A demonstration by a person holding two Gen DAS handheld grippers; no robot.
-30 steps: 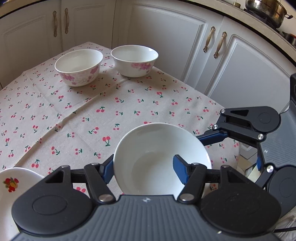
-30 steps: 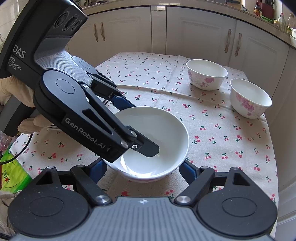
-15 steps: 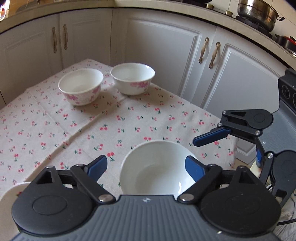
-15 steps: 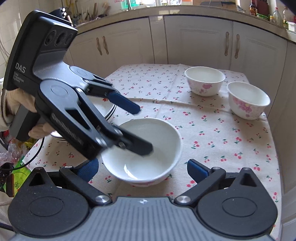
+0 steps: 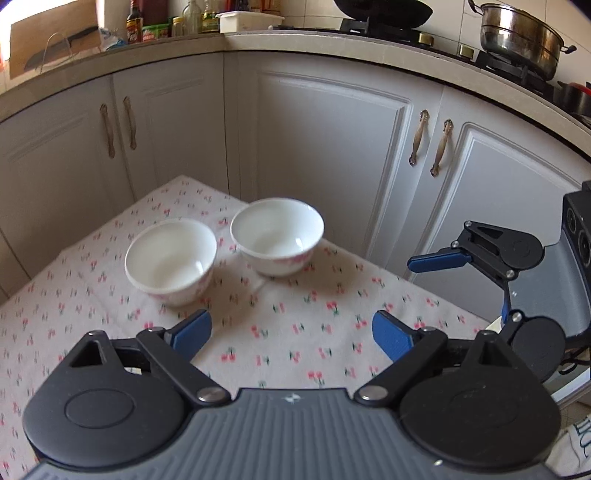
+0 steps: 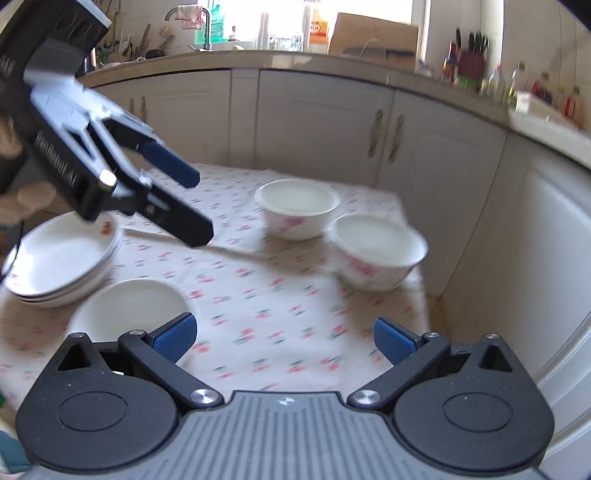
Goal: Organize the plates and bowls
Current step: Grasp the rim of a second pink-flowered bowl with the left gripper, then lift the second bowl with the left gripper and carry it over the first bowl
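Two white bowls with pink flowers stand side by side at the table's far end: the left bowl [image 5: 170, 261] [image 6: 298, 207] and the right bowl [image 5: 277, 234] [image 6: 376, 251]. A plain white bowl [image 6: 127, 314] rests on the cloth near my right gripper's left finger, beside a stack of white plates [image 6: 61, 258]. My left gripper [image 5: 291, 330] is open and empty above the cloth; it also shows in the right wrist view [image 6: 197, 205]. My right gripper [image 6: 284, 338] is open and empty; one blue finger of it shows in the left wrist view [image 5: 437, 260].
The table wears a cherry-print cloth [image 5: 295, 314]. White kitchen cabinets [image 5: 332, 155] stand close behind the table. A steel pot [image 5: 521, 35] sits on the stove and bottles line the counter [image 6: 480, 70].
My left gripper let go of the plain white bowl, opened and rose away. My right gripper also pulled back and up. The plain bowl now rests on the cloth beside the plates.
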